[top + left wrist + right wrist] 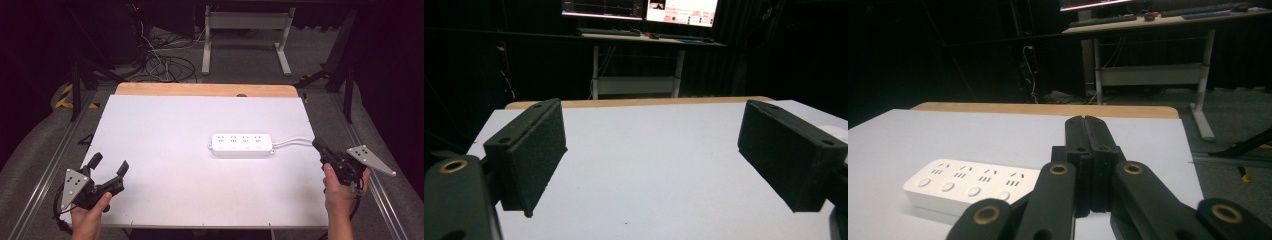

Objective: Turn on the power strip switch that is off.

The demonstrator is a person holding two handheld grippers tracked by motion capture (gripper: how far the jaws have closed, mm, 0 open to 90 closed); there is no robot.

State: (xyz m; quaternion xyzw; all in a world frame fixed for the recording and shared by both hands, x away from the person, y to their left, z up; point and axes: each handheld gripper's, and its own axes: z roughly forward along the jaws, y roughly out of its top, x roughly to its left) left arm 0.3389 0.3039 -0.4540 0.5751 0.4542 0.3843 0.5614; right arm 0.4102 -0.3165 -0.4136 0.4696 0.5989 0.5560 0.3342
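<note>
Matt white surface with bare wood far edge, smooth white plastic power strip, rough black claw pads.

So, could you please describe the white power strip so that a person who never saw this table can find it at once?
Start from the large white table with a wooden strip along its far edge. Right of its middle lies the power strip, a flat white bar with four sockets in a row and a round button below each. A white cable leaves its right end toward the right gripper, whose jaws are closed.
</note>
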